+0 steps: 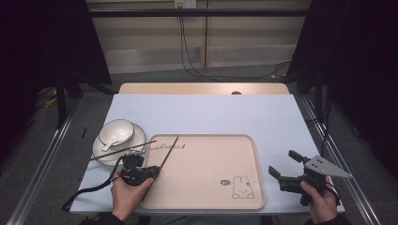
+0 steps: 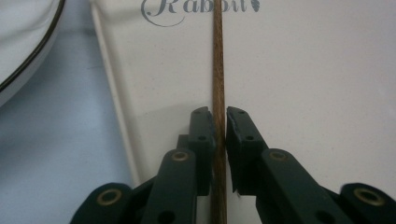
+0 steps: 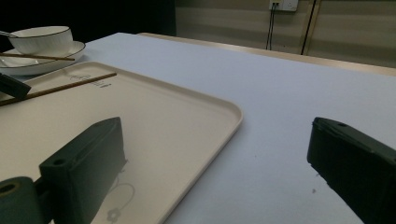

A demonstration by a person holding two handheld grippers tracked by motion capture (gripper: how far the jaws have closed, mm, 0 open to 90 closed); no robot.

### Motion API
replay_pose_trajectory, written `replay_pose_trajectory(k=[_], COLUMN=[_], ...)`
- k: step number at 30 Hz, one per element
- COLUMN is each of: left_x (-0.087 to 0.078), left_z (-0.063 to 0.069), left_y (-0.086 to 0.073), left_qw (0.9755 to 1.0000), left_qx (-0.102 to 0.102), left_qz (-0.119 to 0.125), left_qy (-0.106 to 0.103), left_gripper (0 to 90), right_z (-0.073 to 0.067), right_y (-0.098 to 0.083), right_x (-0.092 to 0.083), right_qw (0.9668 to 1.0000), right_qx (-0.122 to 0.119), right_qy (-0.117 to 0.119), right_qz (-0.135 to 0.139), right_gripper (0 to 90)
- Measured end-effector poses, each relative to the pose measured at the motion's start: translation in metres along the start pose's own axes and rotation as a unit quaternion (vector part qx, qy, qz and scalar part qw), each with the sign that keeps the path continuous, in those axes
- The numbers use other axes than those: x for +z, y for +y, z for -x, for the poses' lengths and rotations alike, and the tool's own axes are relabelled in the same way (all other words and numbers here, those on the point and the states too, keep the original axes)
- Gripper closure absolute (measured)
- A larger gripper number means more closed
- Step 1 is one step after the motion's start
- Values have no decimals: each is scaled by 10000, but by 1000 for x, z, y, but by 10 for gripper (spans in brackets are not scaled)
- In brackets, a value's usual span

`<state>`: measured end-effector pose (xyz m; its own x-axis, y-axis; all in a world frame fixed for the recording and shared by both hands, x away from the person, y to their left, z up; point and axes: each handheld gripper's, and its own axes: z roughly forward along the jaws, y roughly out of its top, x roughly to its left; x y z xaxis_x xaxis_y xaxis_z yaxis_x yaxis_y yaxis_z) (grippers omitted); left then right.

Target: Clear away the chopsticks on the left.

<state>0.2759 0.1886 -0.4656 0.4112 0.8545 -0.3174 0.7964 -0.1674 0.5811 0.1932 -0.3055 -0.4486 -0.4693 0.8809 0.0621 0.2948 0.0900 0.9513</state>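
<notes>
My left gripper (image 1: 154,170) is at the tray's left edge, shut on a brown chopstick (image 1: 169,151) that slants up and right over the cream tray (image 1: 206,187). In the left gripper view the chopstick (image 2: 217,70) runs straight between the closed jaws (image 2: 220,121), above the tray's "Rabbit" lettering. A second chopstick (image 1: 117,153) lies across the white plate (image 1: 101,149) that carries a white bowl (image 1: 116,132) with a spoon in it. My right gripper (image 1: 284,164) hovers open beyond the tray's right edge, nothing between its jaws (image 3: 215,154).
The tray (image 3: 177,121) has a rabbit drawing (image 1: 242,187) near its front right corner. A pale blue mat (image 1: 206,115) covers the table. Cables hang against the wall behind. Dark curtains flank both sides.
</notes>
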Motion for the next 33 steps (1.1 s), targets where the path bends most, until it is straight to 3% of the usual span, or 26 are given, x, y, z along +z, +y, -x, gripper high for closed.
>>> replay_pose_trajectory(k=[6, 8, 9, 12, 14, 15, 20, 22, 24, 25, 27, 29, 31, 33], left_x=[-2, -3, -5, -7, -10, -11, -21, -25, -29, -30, -34, -37, -41, -45], left_z=[-1, -1, -2, -2, -3, -3, -5, -6, -7, -7, -9, -11, -15, -18], left_y=[1, 2, 3, 4, 5, 6, 8, 8, 9, 9, 7, 6, 4, 3], left_qw=[9999, 9998, 9995, 9990, 9979, 9976, 9923, 9899, 9880, 9871, 9828, 9798, 9749, 9740], left_qx=[43, 122, 206, 296, 492, 532, 856, 929, 1028, 1097, 1358, 1481, 1609, 1589], left_qz=[24, 40, 116, 214, 275, 305, 552, 708, 778, 754, 773, 729, 743, 789], left_qy=[-92, -118, -226, -254, -320, -319, -705, -802, -849, -889, -983, -1132, -1350, -1411], left_gripper=[653, 601, 517, 448, 336, 336, 217, 149, 136, 60, 45, 47, 45, 46], right_z=[0, 0, 0, 0, 0, 0, 0, 0, 0, 0, 0, 1, 1, 0], right_y=[0, 0, 0, 0, 0, 0, 0, 0, 0, 0, 0, 0, 0, 0], right_x=[0, 0, -1, -1, -1, -1, -1, -1, -1, -1, -1, -1, -1, -1], right_qw=[10000, 10000, 10000, 10000, 10000, 10000, 10000, 10000, 10000, 10000, 10000, 10000, 10000, 10000], right_qx=[-13, -5, 7, -3, -13, -13, 0, 1, 0, -3, -11, -30, -25, -17], right_qy=[-1, -3, 12, 14, -8, -8, 40, 20, 26, 38, 26, 11, 11, -2], right_qz=[7, 16, 11, 12, 14, 14, 17, 23, 25, 19, 20, 33, 32, 23], right_gripper=[38, 38, 38, 38, 38, 38, 39, 39, 39, 39, 39, 39, 39, 39])
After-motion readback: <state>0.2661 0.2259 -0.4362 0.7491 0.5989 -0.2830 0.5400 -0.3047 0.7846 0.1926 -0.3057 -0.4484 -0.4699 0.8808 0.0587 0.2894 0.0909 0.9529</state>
